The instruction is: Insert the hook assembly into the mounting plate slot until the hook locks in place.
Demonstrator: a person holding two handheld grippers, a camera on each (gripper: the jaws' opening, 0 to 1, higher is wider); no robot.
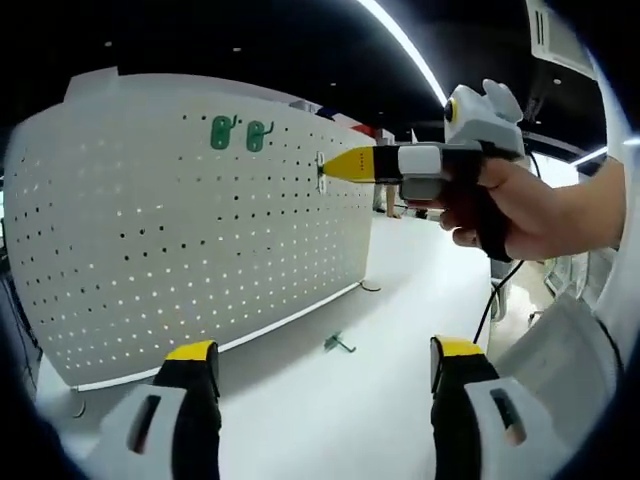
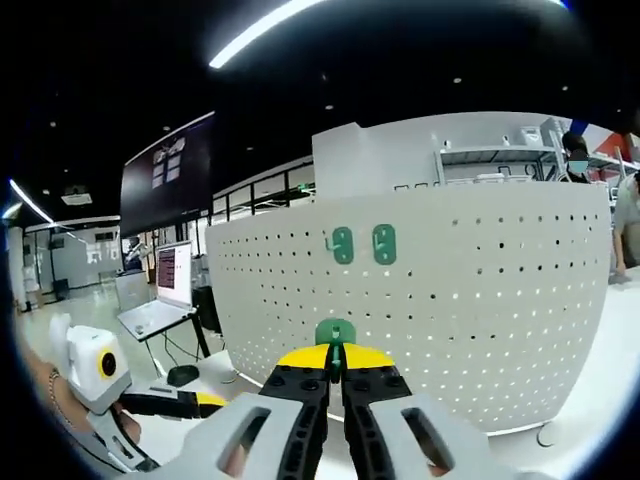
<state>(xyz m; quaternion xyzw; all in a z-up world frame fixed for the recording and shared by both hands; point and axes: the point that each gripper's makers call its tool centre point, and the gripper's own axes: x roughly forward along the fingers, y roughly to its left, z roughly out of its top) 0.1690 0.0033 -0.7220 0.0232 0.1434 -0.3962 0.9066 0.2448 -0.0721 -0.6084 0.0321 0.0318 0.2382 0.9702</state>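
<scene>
A white pegboard plate [image 1: 150, 230] stands upright on the table, with two green hooks [image 1: 240, 133] mounted near its top. In the left gripper view my right gripper [image 1: 330, 168] comes in from the right, held by a hand, its yellow tips against the board. In the right gripper view it [image 2: 336, 362] is shut on a green hook [image 2: 335, 333] right in front of the pegboard [image 2: 450, 300], below the two mounted hooks [image 2: 363, 245]. My left gripper [image 1: 325, 355] is open and holds nothing. A spare green hook [image 1: 340, 343] lies on the table between its jaws' line and the board.
The white table [image 1: 400, 300] runs along the board's foot. A black cable [image 1: 490, 300] hangs from the right gripper. A laptop [image 2: 165, 290] on a stand sits to the left, behind the board. A person [image 2: 625, 215] stands at the far right.
</scene>
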